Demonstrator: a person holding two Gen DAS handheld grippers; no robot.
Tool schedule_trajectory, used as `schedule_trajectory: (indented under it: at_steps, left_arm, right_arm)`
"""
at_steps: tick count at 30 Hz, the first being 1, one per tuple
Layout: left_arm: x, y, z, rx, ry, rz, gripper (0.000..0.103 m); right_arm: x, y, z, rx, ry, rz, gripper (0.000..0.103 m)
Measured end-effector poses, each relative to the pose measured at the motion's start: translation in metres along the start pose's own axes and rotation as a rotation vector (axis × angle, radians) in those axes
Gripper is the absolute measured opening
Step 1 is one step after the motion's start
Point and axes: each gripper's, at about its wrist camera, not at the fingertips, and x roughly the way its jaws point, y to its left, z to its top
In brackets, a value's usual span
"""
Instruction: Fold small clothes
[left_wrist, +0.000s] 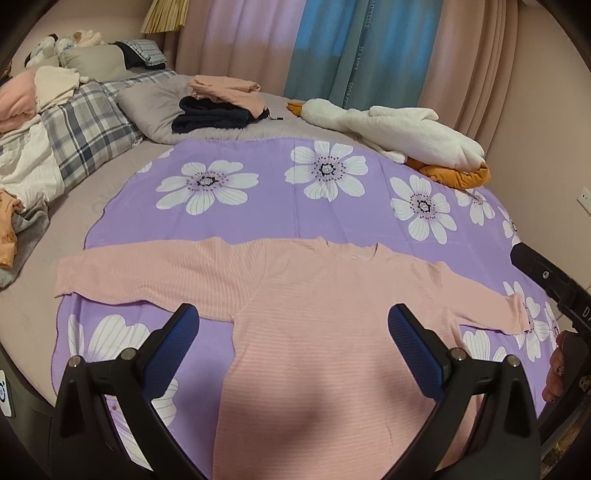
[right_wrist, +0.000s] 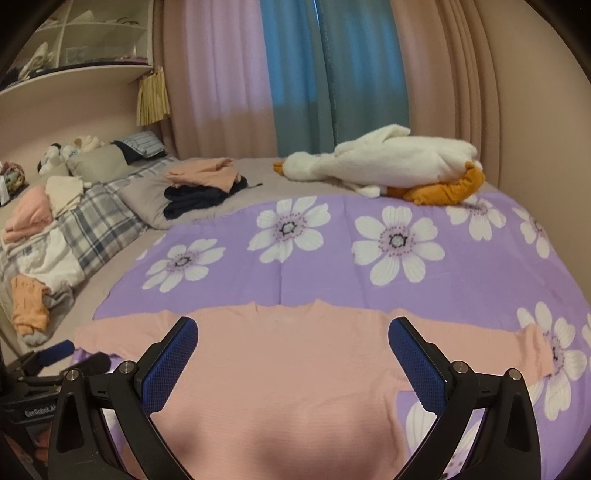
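A pink ribbed long-sleeved top lies flat on a purple flowered cloth, sleeves spread left and right, neckline toward the far side. The right wrist view shows the same pink top from a little further right. My left gripper hovers open above the top's body, blue pads wide apart, nothing between them. My right gripper is open too, over the top's chest. In the left wrist view the right gripper's black body shows at the right edge, held by a hand.
A white plush goose lies at the far right of the bed. Folded pink and dark clothes sit on a grey pillow. A plaid quilt and loose garments crowd the left side. Curtains hang behind.
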Motion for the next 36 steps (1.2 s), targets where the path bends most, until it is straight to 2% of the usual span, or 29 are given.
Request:
schedule_trajectory:
  at_steps: [9, 15, 21, 36]
  left_arm:
    - [0.002, 0.008, -0.007, -0.003, 0.023, -0.019, 0.102]
    - [-0.006, 0.01, -0.006, 0.016, 0.027, -0.058, 0.102]
    - [-0.011, 0.016, -0.007, 0.018, 0.031, -0.084, 0.102]
    - [-0.005, 0.018, -0.002, 0.075, 0.111, -0.132, 0.102]
  right_arm:
    - [0.0, 0.0, -0.009, 0.016, 0.023, 0.009, 0.102]
    - [-0.004, -0.001, -0.018, 0.059, 0.079, 0.064, 0.102]
    - [-0.01, -0.003, -0.025, 0.114, 0.095, 0.031, 0.102]
    - [-0.012, 0.022, -0.016, 0.057, 0.11, -0.01, 0.102]
